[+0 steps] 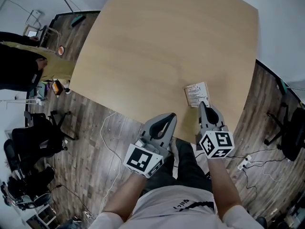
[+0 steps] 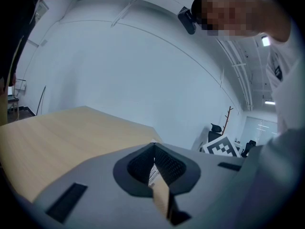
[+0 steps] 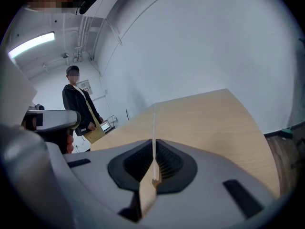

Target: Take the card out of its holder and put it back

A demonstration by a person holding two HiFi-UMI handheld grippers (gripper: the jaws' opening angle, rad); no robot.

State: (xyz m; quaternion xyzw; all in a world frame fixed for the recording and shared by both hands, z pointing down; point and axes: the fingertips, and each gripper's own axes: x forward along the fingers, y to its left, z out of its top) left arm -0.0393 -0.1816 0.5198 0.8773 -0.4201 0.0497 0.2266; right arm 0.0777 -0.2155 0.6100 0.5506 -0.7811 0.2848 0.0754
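Office, swivel chair (image 1: 289, 138), wide wooden table (image 1: 157, 46), power strip (image 1: 245, 162) on floor

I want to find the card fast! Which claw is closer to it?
Right. The right claw pinches the card by its near edge. The left claw is shut, off to the card's left by the table edge, not touching it.

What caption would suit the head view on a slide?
Right gripper pinches a printed card over a wooden table; left gripper shut nearby.
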